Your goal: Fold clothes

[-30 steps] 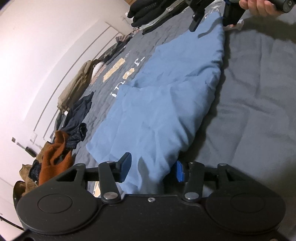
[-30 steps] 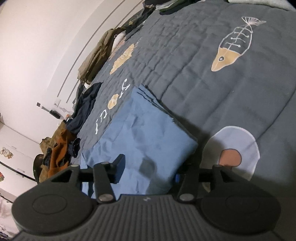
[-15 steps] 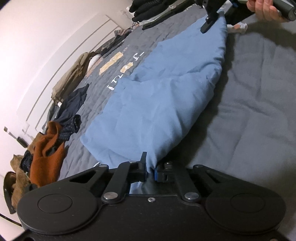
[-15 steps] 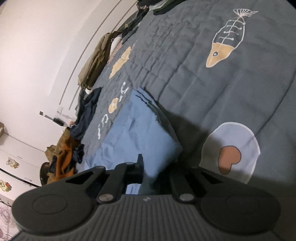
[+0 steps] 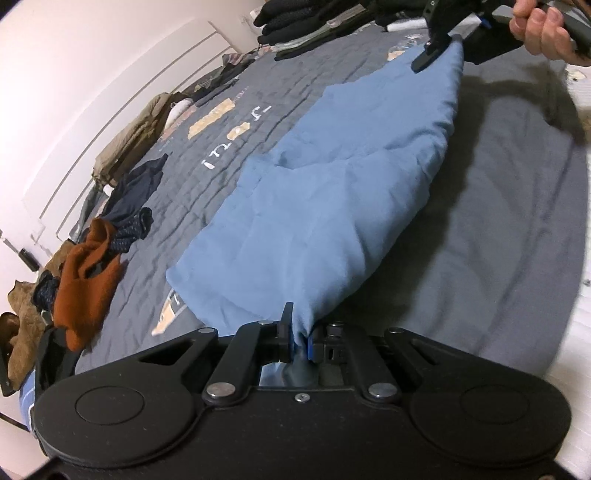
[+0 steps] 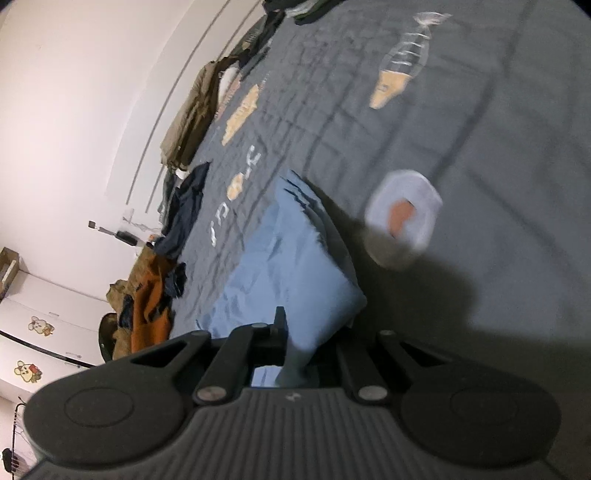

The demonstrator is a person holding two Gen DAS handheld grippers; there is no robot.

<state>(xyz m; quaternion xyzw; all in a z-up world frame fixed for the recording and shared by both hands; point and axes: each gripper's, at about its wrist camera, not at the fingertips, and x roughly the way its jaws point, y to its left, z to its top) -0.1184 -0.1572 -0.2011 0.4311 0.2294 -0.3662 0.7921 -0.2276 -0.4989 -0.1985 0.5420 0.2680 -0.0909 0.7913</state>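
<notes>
Gripping a bunched corner of the blue woven cotton garment (image 5: 332, 192), the left tongs (image 5: 300, 341) sit pinched tight on the cloth, which wrinkles between the black fingers (image 5: 284, 328). Ahead of these tongs the garment stretches away over the dark grey quilted bedspread (image 5: 498, 229) to its far corner, where the right tongs (image 5: 430, 55) clamp it; a hand (image 5: 543, 31) holds the grip behind them.

Right wrist view: right tongs (image 6: 295, 343) closed narrow on the near corner of the blue garment (image 6: 291, 266), fabric drawn into the gap. The garment lies folded in layers, stacked edges visible at its far end. This view is motion-blurred.

Just right of the right tongs, printed on the bedspread (image 6: 498, 166): a pale round patch with an orange centre (image 6: 404, 218). Further ahead, a fishbone print (image 6: 402, 74).

Left of both tongs, near the white wall (image 5: 92, 74): a rust-orange knit garment (image 5: 86, 273), a dark navy garment (image 5: 136, 195), and an olive jacket (image 5: 129, 144), lying apart from the blue garment.
</notes>
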